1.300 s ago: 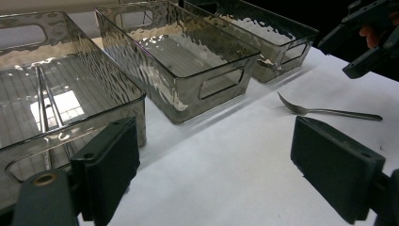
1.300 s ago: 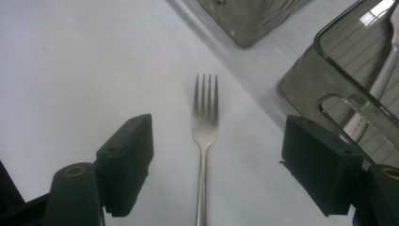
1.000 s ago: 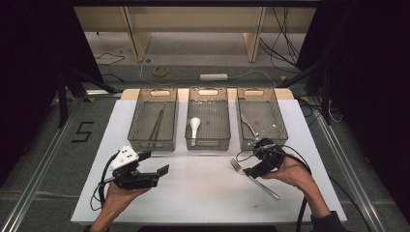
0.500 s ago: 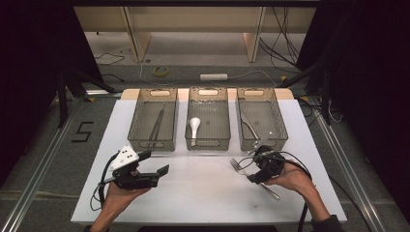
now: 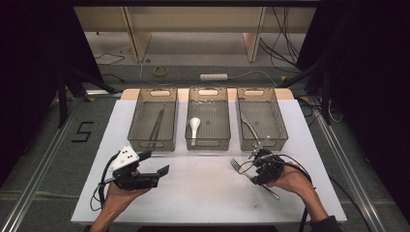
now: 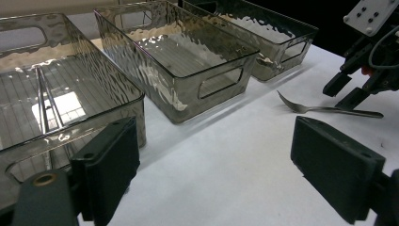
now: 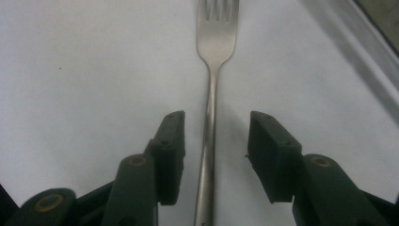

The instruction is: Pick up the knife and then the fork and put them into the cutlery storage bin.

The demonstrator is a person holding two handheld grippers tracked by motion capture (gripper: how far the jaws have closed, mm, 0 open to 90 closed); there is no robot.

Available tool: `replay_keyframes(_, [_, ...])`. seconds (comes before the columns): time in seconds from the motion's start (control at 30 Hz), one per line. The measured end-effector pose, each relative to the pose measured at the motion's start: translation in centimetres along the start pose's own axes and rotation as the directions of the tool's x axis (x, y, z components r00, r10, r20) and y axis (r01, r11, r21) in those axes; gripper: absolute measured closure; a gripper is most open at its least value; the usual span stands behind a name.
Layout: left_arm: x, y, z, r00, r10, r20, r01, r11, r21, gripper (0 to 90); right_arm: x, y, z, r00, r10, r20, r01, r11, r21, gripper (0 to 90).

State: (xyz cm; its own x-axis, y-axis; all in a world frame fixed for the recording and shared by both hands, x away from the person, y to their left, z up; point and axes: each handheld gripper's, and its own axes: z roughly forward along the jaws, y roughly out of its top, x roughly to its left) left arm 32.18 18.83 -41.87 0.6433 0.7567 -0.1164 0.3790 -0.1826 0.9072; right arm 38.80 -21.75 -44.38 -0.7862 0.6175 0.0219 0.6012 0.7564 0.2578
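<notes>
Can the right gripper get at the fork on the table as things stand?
Probably yes. The right gripper straddles the handle of the fork, which lies flat on the white table; its jaws have just been closing, gaps remain on both sides, and nothing blocks them.

Three bins [image 5: 208, 140] stand behind the fork [image 5: 241, 170], which lies right of centre.

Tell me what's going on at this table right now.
A person is working at a white table with a gripper in each hand. The right gripper is down over a fork lying on the table, its fingers straddling the handle and just closing in, with gaps still showing on both sides. The left gripper hovers open and holds nothing. Three clear bins stand behind: one with chopsticks, one with a white spoon, one with metal cutlery.
</notes>
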Motion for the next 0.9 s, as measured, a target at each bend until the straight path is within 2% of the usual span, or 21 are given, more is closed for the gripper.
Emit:
replay_keyframes(0.6, [-0.1,0.0,0.0,1.0000,0.004,0.000,-0.004,1.0000,0.000,15.4,-0.1,0.1,1.2,0.9999,-0.013,-0.002,0.013,0.999,0.042,73.4])
replay_keyframes(0.9, [-0.2,0.0,0.1,1.0000,0.008,-0.001,-0.008,1.0000,0.004,15.4,0.0,0.2,1.2,0.9998,-0.020,0.001,0.020,0.999,0.048,76.8])
